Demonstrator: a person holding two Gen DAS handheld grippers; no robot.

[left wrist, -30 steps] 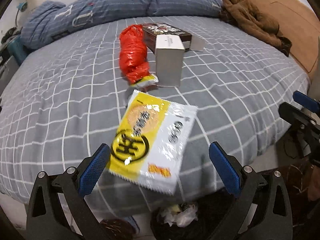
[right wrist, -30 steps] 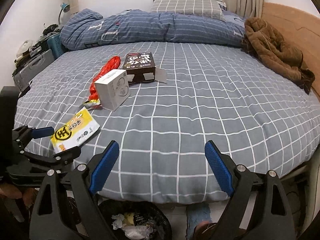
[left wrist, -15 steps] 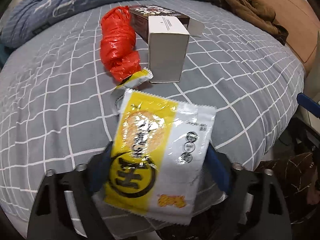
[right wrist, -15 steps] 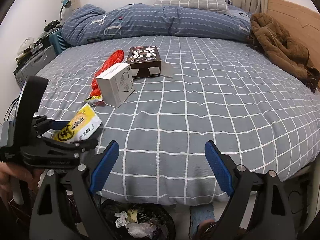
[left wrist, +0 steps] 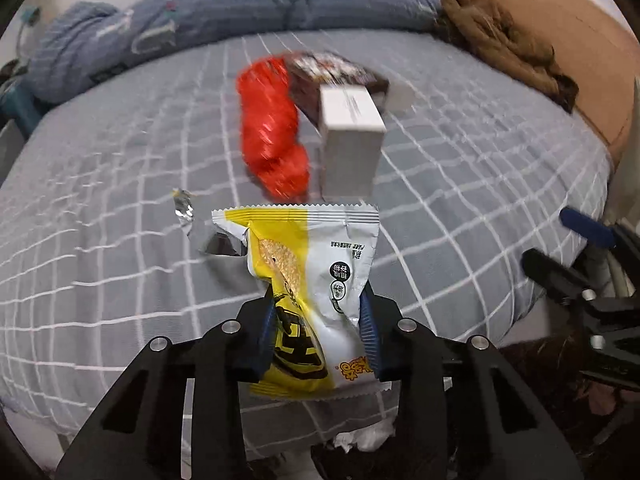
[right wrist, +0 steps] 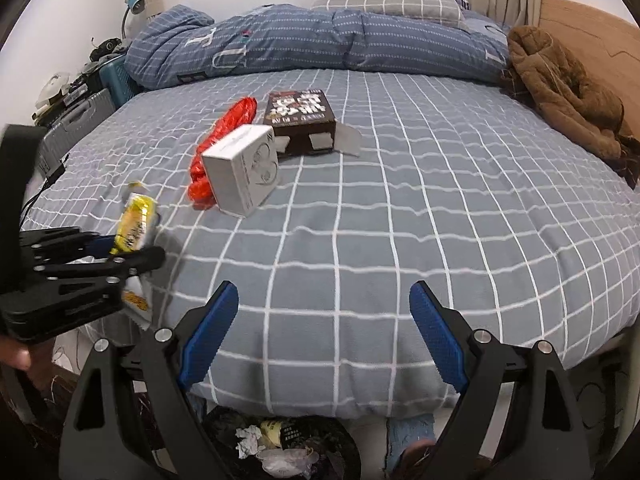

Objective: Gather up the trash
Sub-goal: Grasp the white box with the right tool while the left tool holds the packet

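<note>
A yellow-and-white snack packet [left wrist: 312, 280] stands crumpled between the blue pads of my left gripper [left wrist: 318, 320], lifted off the grey checked bed [left wrist: 120, 240]. The jaws are closing and both pads press on the packet. From the right wrist view, the left gripper [right wrist: 120, 252] is at the bed's left edge with the packet [right wrist: 134, 220] sticking up from it. My right gripper [right wrist: 324, 320] is open over the bed's near edge with nothing between its fingers. A red plastic bag [left wrist: 276, 132], a white box [left wrist: 352, 136] and a dark box [left wrist: 336, 76] lie further up the bed.
A small foil wrapper [left wrist: 184, 208] lies left of the packet. A black bin [right wrist: 280, 444] with crumpled trash sits on the floor below the bed's edge. A blue duvet [right wrist: 300, 44] and a brown coat [right wrist: 568, 92] lie at the far side, with clutter at the left wall.
The left jaws came in from wide open onto the snack packet, which now stands crumpled and raised off the bed. The right gripper stays open, about where it was.
</note>
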